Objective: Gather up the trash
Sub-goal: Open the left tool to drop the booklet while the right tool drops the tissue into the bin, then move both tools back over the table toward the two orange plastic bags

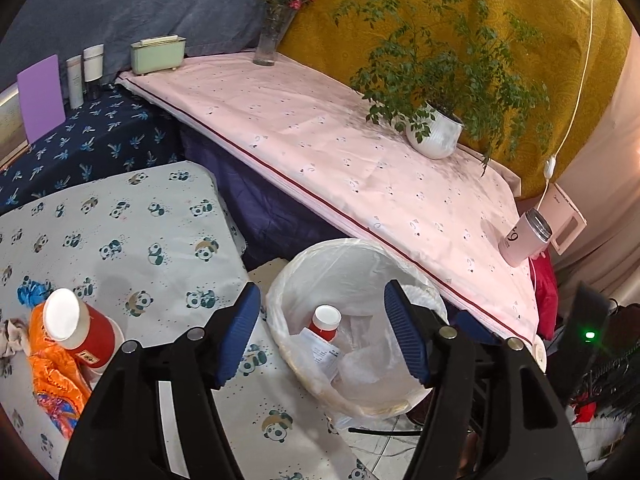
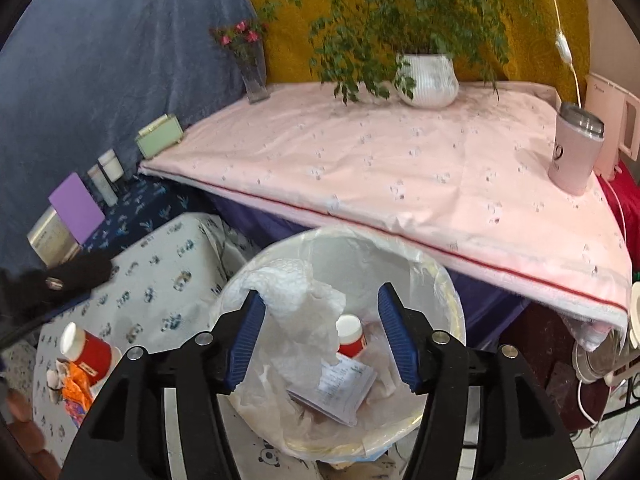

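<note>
Right tongs: the right gripper (image 2: 320,334) hangs over the round white plastic-lined trash bin (image 2: 448,284), jaws spread wide; a crumpled white paper tissue (image 2: 296,300) drapes against the left blue pad, and whether it is falling free or clinging there cannot be told.
Left tongs: the left gripper (image 1: 322,330) is also spread, with nothing between the pads, above the bin's near-left rim.
Bin contents: a small red bottle with a white cap (image 2: 351,336) and a folded printed paper slip (image 2: 344,384) lie at the bottom.
Trash left out: a red cylindrical cup with a white lid (image 1: 78,326), tipped with its long axis leaning left and away, touches a crumpled orange plastic wrapper (image 1: 50,372) on the panda-print cloth (image 1: 152,240), near left of the bin.
Deciding relation: the remaining trash lies left of both tongs, and the left one is nearer, so it probably suits the next pick.
Far side: a pink tablecloth (image 2: 400,168) carries a white potted plant (image 2: 428,80) and a pink tumbler (image 2: 576,152).
</note>
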Demonstrator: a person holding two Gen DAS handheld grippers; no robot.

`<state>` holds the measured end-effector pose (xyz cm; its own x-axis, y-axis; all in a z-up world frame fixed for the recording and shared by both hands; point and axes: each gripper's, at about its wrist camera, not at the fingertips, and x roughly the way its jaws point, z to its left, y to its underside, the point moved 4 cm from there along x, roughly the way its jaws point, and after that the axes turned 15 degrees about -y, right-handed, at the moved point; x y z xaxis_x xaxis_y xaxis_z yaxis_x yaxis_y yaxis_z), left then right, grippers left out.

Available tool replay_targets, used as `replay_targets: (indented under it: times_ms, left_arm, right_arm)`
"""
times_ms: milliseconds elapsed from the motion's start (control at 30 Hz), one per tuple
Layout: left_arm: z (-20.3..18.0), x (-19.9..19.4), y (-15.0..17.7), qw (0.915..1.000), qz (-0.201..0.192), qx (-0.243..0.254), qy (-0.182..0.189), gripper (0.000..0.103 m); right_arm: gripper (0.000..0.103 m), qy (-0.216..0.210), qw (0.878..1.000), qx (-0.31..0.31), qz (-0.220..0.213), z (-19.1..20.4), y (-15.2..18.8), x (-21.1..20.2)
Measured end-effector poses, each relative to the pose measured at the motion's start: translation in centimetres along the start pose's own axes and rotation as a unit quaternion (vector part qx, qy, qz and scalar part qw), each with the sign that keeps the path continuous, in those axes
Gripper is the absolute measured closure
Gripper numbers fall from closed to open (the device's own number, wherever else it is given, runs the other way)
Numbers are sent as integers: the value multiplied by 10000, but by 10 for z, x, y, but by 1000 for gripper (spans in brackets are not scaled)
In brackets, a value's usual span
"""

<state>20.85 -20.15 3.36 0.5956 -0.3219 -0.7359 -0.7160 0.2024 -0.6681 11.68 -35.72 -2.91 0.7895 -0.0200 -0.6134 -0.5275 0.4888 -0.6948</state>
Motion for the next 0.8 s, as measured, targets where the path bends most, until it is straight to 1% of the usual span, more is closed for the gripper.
replay_targets:
  times_ms: [133, 233, 367, 400, 500, 600, 700, 800]
  left_arm:
    - [14, -5, 4, 9999, 1, -108, -55, 41]
    - [23, -9, 9, 9998, 21, -173, -88, 41]
    - [34, -14, 17, 9996, 49, -216, -145, 41]
    - [37, -15, 20, 9996, 57, -226, -151, 41]
    - [46, -19, 29, 9994, 74, -272, -211, 41]
    - [55, -23, 37, 9990, 110, -342, -284, 41]
    - [66, -28, 44, 9984, 109, -405, -374, 39]
    - [82, -36, 50, 9974, 52, -489, -534, 34]
  right_arm:
    - [46, 332, 9989, 43, 324, -10, 19, 14]
    - [46, 488, 9970, 122, 589, -16, 37, 20]
    - [46, 689, 9945, 164, 774, -21, 60, 17]
    - [46, 665, 9944, 191, 796, -22, 65, 15]
    - [46, 521, 9957, 269, 717, -18, 72, 3]
    - [46, 397, 9974, 196, 569, -4, 68, -9]
    - [40, 236, 9990, 89, 376, 16, 58, -22]
    - [38, 66, 9997, -102, 228, 41, 50, -33]
